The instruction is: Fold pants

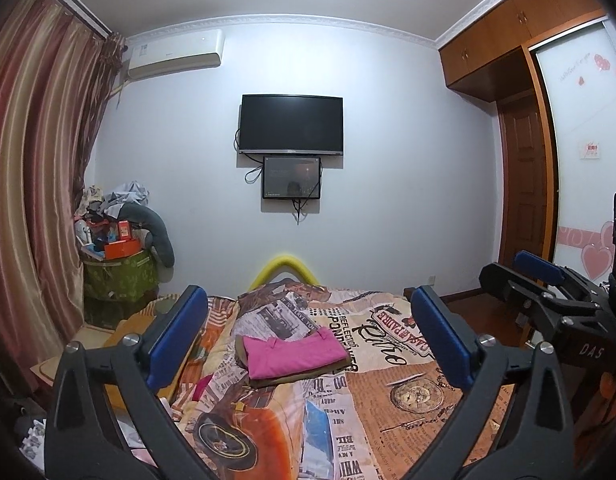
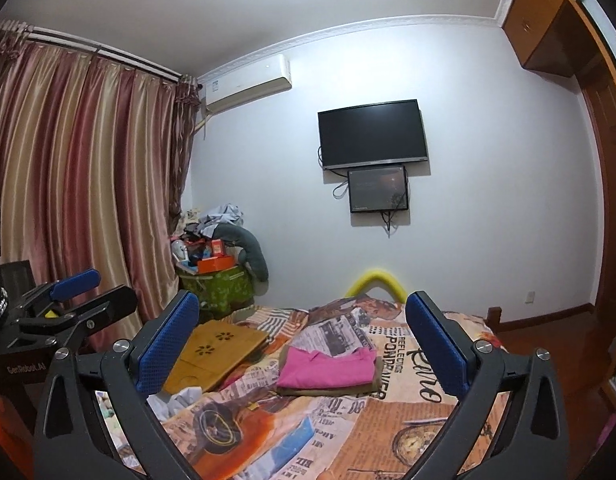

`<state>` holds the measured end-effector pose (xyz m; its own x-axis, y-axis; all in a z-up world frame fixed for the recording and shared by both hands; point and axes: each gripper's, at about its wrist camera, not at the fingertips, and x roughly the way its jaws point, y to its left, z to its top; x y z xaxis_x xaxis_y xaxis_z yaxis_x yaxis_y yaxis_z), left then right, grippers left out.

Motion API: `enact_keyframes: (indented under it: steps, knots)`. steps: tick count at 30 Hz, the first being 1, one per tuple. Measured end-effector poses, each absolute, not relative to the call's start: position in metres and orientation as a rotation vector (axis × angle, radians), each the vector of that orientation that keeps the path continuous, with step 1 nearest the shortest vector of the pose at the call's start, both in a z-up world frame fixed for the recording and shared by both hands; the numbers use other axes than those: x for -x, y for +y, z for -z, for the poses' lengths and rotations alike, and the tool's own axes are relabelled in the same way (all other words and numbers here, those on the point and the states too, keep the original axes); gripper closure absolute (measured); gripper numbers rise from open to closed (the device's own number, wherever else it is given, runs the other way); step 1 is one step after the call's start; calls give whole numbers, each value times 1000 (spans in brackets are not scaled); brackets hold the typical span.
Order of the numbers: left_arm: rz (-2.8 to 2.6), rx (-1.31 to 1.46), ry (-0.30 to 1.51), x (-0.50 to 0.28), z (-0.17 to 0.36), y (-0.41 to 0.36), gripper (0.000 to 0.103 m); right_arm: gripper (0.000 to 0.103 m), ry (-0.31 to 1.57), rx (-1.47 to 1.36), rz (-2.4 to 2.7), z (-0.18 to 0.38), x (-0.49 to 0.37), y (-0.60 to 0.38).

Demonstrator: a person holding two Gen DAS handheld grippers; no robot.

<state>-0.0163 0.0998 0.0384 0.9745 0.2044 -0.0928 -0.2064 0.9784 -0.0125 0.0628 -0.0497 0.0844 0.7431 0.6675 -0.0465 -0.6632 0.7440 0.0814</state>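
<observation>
Pink pants (image 1: 294,354) lie folded into a neat rectangle on top of a folded olive-brown garment (image 1: 304,376), the small stack resting near the middle of the bed (image 1: 408,408) with its newspaper-print cover. Left gripper (image 1: 308,344) hovers above the bed short of the stack, jaws spread wide and holding nothing. Right gripper (image 2: 302,350) does the same, gaping and empty. Beside the stack, toward the curtain (image 2: 88,184), sits a tilted bamboo lap tray (image 2: 216,354)

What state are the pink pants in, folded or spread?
Folded. The pink pants lie as a compact rectangle atop a brown folded garment on the bed; both grippers are open and clear of them.
</observation>
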Motion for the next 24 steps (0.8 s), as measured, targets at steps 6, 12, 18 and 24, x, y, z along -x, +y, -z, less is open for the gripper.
enact_keyframes:
  steps: [6, 12, 18, 24]
  knots:
    - [-211, 26, 103, 12, -35, 101, 0, 0, 79, -67, -727, -82, -60, -54]
    - [-212, 24, 114, 9, -34, 100, 0, 0, 85, -63, -723, -83, -58, -55]
    - [-206, 27, 121, 6, -33, 101, 0, 0, 87, -63, -722, -85, -57, -55]
    - [-201, 33, 128, 5, -32, 103, 0, 0, 91, -62, -718, -87, -58, -55]
